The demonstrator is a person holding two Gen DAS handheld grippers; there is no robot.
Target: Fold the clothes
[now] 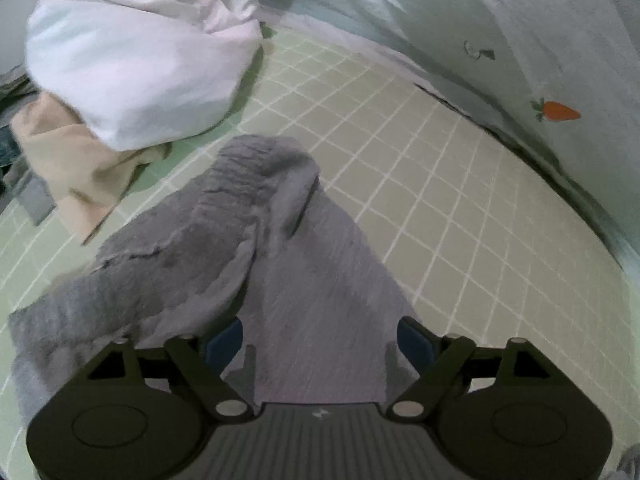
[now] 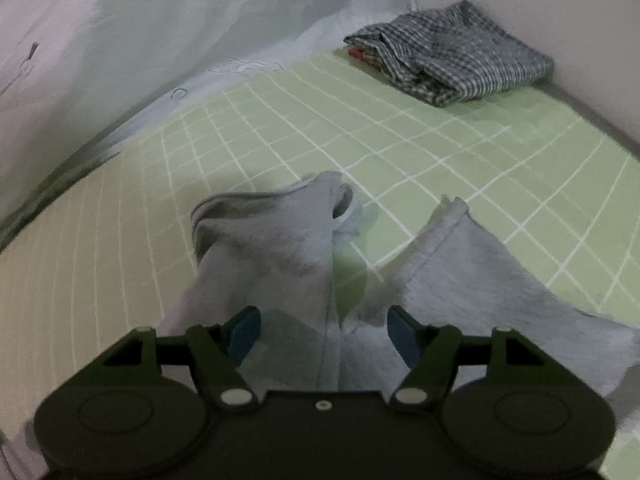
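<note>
One checked garment (image 2: 452, 56) lies folded; the grey garment (image 1: 248, 240) is still rumpled under both wide-open grippers, left gripper (image 1: 320, 344) and right gripper (image 2: 324, 332), with a pile (image 1: 136, 48) beyond it waiting.

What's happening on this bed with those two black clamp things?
A person is folding laundry with a hand-held gripper in each hand. Both the left gripper and right gripper are open over a rumpled grey garment on the green checked sheet. A white and beige pile waits nearby; a checked shirt already lies folded.

Bedroom — checked bedsheet (image 2: 440, 152), laundry pile (image 1: 136, 48)
</note>
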